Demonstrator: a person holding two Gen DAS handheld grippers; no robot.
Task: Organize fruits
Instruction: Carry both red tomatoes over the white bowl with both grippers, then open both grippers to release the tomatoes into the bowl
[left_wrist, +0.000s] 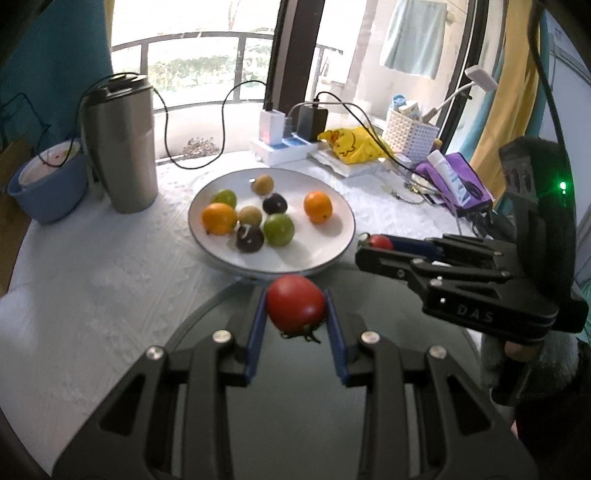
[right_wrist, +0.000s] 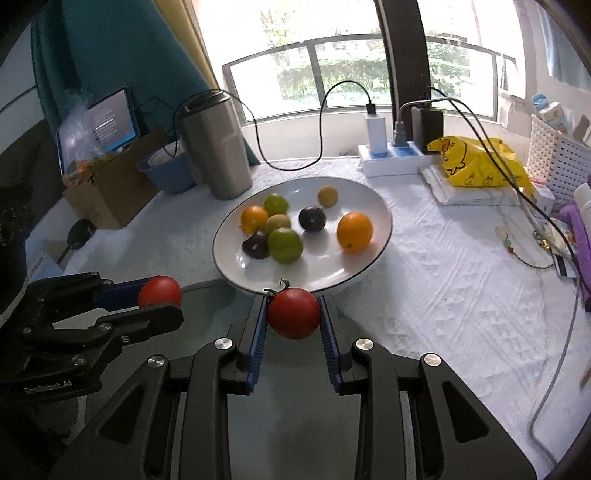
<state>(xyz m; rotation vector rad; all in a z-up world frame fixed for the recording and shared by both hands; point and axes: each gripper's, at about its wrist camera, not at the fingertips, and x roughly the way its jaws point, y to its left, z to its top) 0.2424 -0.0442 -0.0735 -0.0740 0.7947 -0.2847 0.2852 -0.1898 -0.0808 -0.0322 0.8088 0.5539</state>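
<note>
A white plate (left_wrist: 317, 254) (right_wrist: 384, 218) on the white tablecloth holds several fruits: oranges (left_wrist: 317, 206) (right_wrist: 354, 231), green fruits (left_wrist: 279, 229) (right_wrist: 284, 244), dark plums (left_wrist: 275, 204) (right_wrist: 312, 218) and kiwis (left_wrist: 262, 184) (right_wrist: 327, 196). My left gripper (left_wrist: 295, 312) (right_wrist: 162, 299) is shut on a red tomato (left_wrist: 295, 308) (right_wrist: 159, 291), just short of the plate's near rim. My right gripper (right_wrist: 293, 315) (left_wrist: 365, 245) is shut on another red tomato (right_wrist: 293, 313) (left_wrist: 380, 242), also at the near rim. Both are held over a dark round plate (left_wrist: 295, 406) (right_wrist: 295, 413).
A steel tumbler (left_wrist: 122, 144) (right_wrist: 218, 144) and a blue bowl (left_wrist: 48, 184) (right_wrist: 168, 170) stand left of the plate. A power strip with chargers (left_wrist: 284, 144) (right_wrist: 399, 155), a yellow bag (left_wrist: 351, 144) (right_wrist: 476, 162), a white basket (left_wrist: 410, 134) and cables lie behind and right.
</note>
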